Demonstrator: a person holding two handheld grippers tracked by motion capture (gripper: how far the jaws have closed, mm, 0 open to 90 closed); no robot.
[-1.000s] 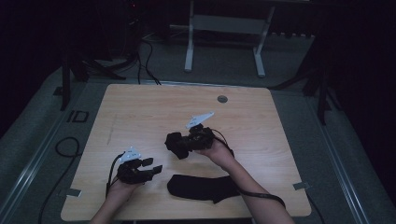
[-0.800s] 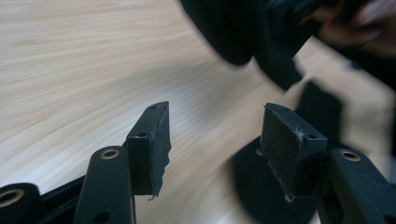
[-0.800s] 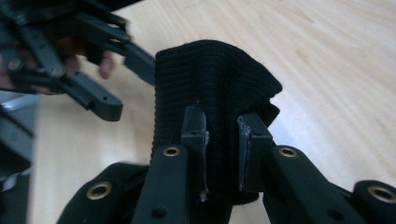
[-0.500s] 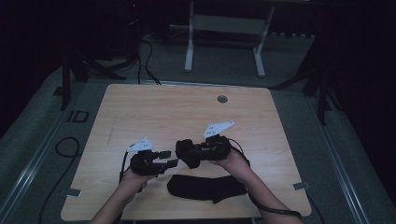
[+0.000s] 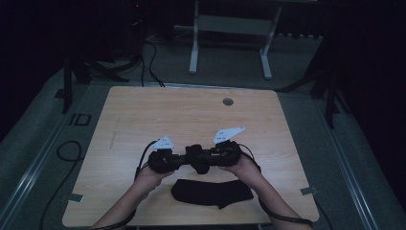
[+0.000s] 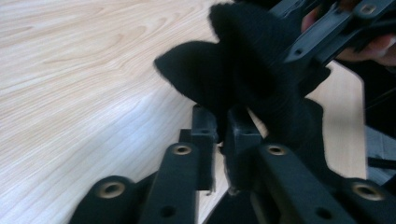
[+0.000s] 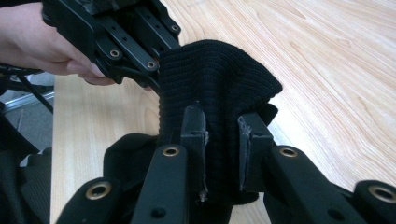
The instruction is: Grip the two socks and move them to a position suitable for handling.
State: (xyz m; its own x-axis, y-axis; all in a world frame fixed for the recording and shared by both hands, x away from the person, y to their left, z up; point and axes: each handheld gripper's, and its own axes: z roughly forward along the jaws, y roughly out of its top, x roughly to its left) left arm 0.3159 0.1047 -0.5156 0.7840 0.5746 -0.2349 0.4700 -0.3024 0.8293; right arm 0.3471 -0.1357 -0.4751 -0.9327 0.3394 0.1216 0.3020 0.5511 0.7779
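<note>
Change since earlier frames: both grippers have drawn together from apart and now meet at lower centre of the high view, sharing one piece of cloth between them.

High view. Light wooden table (image 5: 143, 115) with a round grey grommet (image 5: 228, 101) in the upper centre. Left gripper (image 5: 178, 162) and right gripper (image 5: 207, 158) face each other, tips almost touching, a small black knitted sock (image 5: 197, 158) bunched between them and lifted off the wood. A second black sock, flat and elongated (image 5: 210, 192), lies just below them near the bottom edge.

Left gripper view. Jaws narrow, closed on a fold of the small black knitted sock (image 6: 243, 79); the right gripper (image 6: 322, 37) enters at upper right, gripping the same cloth.

Right gripper view. Jaws part-closed with the ribbed knit (image 7: 215, 88) pinched between them; the left gripper (image 7: 126, 42) and a hand (image 7: 42, 42) occupy the upper left.

Handling, judged: light, soft, limp, stretchy; not fragile, not slippery against the pads. It will sag and bunch wherever unsupported. Best taken at opposite edges, such as the ribbed cuff, so the two grips can spread it.
</note>
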